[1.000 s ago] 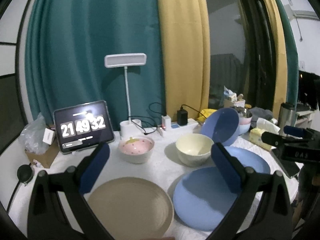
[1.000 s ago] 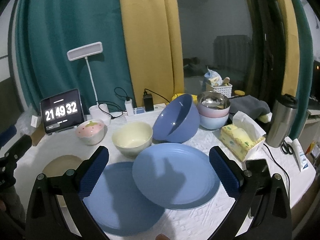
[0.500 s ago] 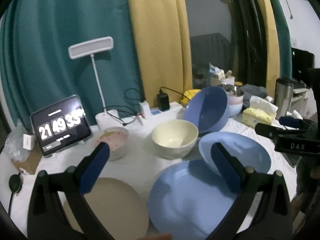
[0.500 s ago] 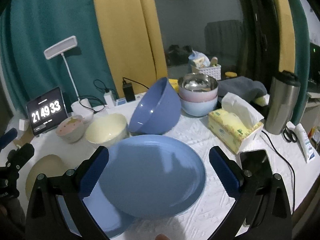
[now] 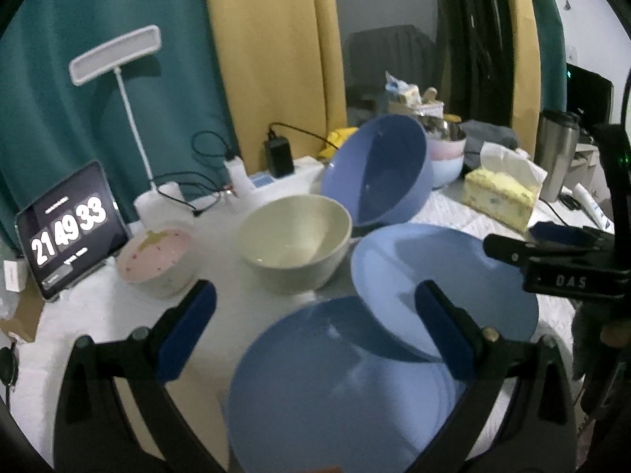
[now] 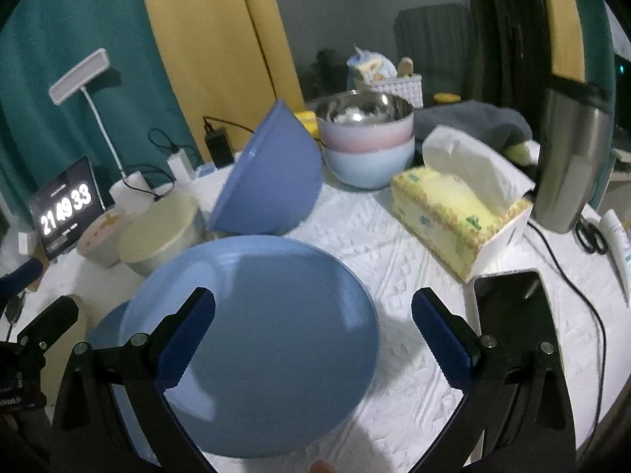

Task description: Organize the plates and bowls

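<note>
Plates first: two matte blue ones lie overlapping on the white-clothed surface [image 6: 414,236]. The upper blue plate [image 6: 256,339] is round with a shallow raised rim, smooth and evenly coloured, and its left edge rests over the lower blue plate [image 5: 335,390], which shows only as a sliver in the right wrist view. Just behind the upper blue plate a deep blue bowl [image 6: 272,181] stands tilted on its side, mouth turned left, leaning by the cream bowl [image 5: 295,236]. The cream bowl sits upright, left of the blue bowl, pale and plain inside. Left of the cream bowl is the smaller pink bowl [image 5: 157,260], speckled, with a yellow-green mark on top. Right of the blue bowl, stacked bowls [image 6: 368,138] nest together, pale blue under pink under shiny metal. A yellow tissue box [image 6: 457,216] lies to the right of the upper blue plate.

The right gripper [image 6: 313,335] hangs above the upper blue plate, jaws spread wide and empty. The left gripper [image 5: 315,327] hangs above the lower blue plate, likewise wide apart, gripping nothing.
</note>
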### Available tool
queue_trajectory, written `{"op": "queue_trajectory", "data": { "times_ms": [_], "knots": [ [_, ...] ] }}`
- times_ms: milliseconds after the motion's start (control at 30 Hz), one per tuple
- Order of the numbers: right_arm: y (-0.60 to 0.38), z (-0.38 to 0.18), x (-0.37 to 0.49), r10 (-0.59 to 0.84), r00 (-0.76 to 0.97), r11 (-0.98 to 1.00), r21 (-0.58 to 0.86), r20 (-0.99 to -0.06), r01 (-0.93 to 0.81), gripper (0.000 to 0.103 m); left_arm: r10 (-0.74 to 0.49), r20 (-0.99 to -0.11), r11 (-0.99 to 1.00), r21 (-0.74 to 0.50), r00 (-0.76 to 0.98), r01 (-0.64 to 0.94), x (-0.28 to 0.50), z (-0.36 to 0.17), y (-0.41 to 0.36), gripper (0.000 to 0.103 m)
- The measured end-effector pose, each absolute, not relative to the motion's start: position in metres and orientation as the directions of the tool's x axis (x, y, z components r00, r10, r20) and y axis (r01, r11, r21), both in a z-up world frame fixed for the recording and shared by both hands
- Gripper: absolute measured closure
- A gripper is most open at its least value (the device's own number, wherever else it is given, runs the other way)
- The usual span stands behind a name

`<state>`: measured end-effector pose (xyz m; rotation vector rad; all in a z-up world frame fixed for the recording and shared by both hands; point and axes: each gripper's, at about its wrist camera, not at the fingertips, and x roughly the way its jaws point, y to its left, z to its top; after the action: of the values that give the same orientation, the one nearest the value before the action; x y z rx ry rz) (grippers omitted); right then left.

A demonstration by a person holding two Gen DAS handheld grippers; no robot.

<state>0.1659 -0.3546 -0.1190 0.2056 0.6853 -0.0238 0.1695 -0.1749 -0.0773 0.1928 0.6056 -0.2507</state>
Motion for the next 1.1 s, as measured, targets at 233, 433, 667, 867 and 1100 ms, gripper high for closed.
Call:
{"op": "queue_trajectory", "data": {
  "times_ms": [233,433,667,867,1100],
  "knots": [
    [-0.363,-0.139,0.182,0.045,0.735,0.978,0.181,-0.677,0.107,0.007,-0.186,-0.628,0.944,0.1,0.756,0.316,0.186,-0.095,-0.189,0.007],
    [-0.371,-0.152,0.191,0.041,0.707,0.972,0.191,-0.706,0.134,0.009,-0.197,-0.665,0.935,0.093,0.72,0.343,0.196,-0.107,-0.198,0.016],
    [-0.371,-0.16,0.196,0.06,0.683,0.972,0.199,-0.728,0.126,0.021,-0.213,-0.717,0.923,0.075,0.664,0.377,0.203,-0.121,-0.207,0.045],
    [-0.368,-0.163,0.195,0.073,0.67,0.973,0.2,-0.738,0.114,0.039,-0.231,-0.73,0.913,0.066,0.643,0.403,0.201,-0.124,-0.212,0.061],
    [-0.368,-0.162,0.19,0.058,0.671,0.973,0.192,-0.739,0.127,0.066,-0.219,-0.728,0.917,0.074,0.65,0.392,0.199,-0.124,-0.21,0.068]
  ]
}}
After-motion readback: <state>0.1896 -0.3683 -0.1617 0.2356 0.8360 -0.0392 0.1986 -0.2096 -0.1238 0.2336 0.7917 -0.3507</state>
